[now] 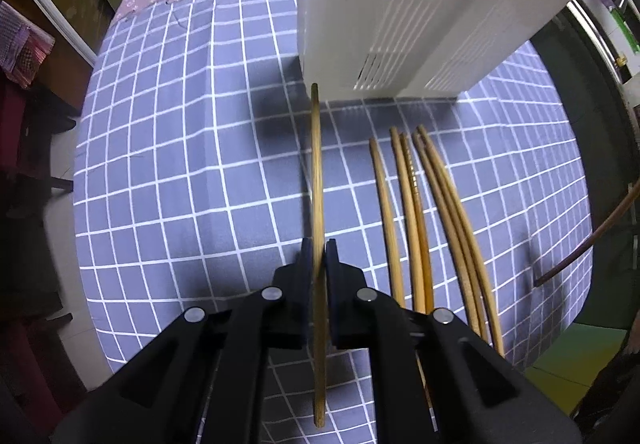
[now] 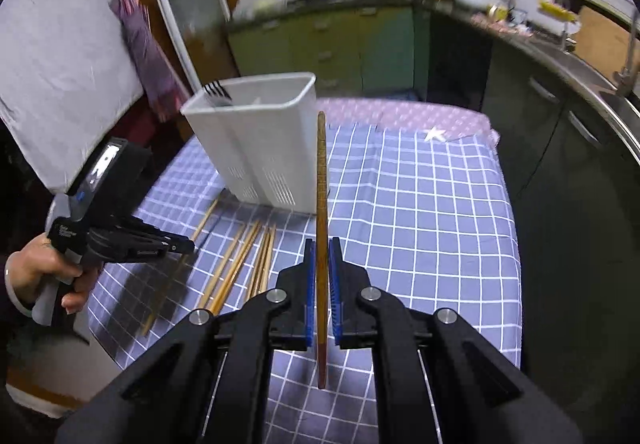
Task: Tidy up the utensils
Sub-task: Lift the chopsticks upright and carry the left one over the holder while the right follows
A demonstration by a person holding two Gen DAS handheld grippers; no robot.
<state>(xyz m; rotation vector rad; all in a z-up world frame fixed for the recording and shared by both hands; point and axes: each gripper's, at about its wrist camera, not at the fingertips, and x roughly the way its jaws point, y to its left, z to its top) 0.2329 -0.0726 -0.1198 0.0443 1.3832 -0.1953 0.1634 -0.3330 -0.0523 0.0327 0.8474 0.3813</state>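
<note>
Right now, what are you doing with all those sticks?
A person is tidying chopsticks with a gripper in each hand. The left gripper is shut on one chopstick, and the right gripper is shut on a darker chopstick. More loose chopsticks lie side by side on the checked tablecloth. The white utensil holder stands behind them with a black fork already inside.

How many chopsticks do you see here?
7: one in the left gripper, one in the right gripper, five chopsticks on the checked tablecloth. The white holder may hide more.
</note>
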